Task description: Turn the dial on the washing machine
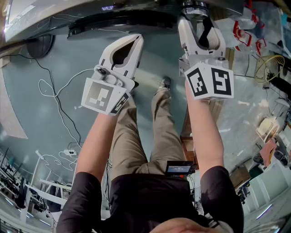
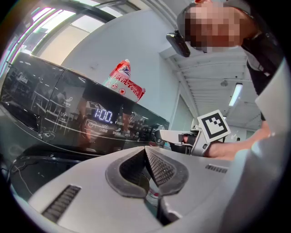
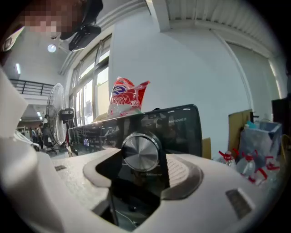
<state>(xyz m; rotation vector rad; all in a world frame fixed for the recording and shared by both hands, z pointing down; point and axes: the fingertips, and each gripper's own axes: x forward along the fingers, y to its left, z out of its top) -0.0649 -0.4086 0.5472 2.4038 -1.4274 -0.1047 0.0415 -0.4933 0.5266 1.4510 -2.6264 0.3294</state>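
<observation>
The washing machine's dark glossy control panel (image 2: 54, 113) shows a lit display (image 2: 103, 115). Its round silver dial (image 3: 140, 152) sits between the pads (image 3: 178, 170) of my right gripper (image 3: 141, 169), which is closed on its rim. In the head view my right gripper (image 1: 194, 16) reaches up to the dial (image 1: 194, 4) at the machine's front edge (image 1: 122, 20). My left gripper (image 1: 137, 39) hovers beside it, away from the panel, jaws shut with nothing between them. The left gripper view shows its own pads (image 2: 159, 166) meeting and the right gripper (image 2: 179, 136) at the dial.
A red and white packet (image 3: 128, 96) lies on top of the machine. A standing fan (image 3: 57, 113) is off to the left, and cardboard with bagged bottles (image 3: 254, 154) to the right. Loose white cables (image 1: 54, 91) trail on the floor below.
</observation>
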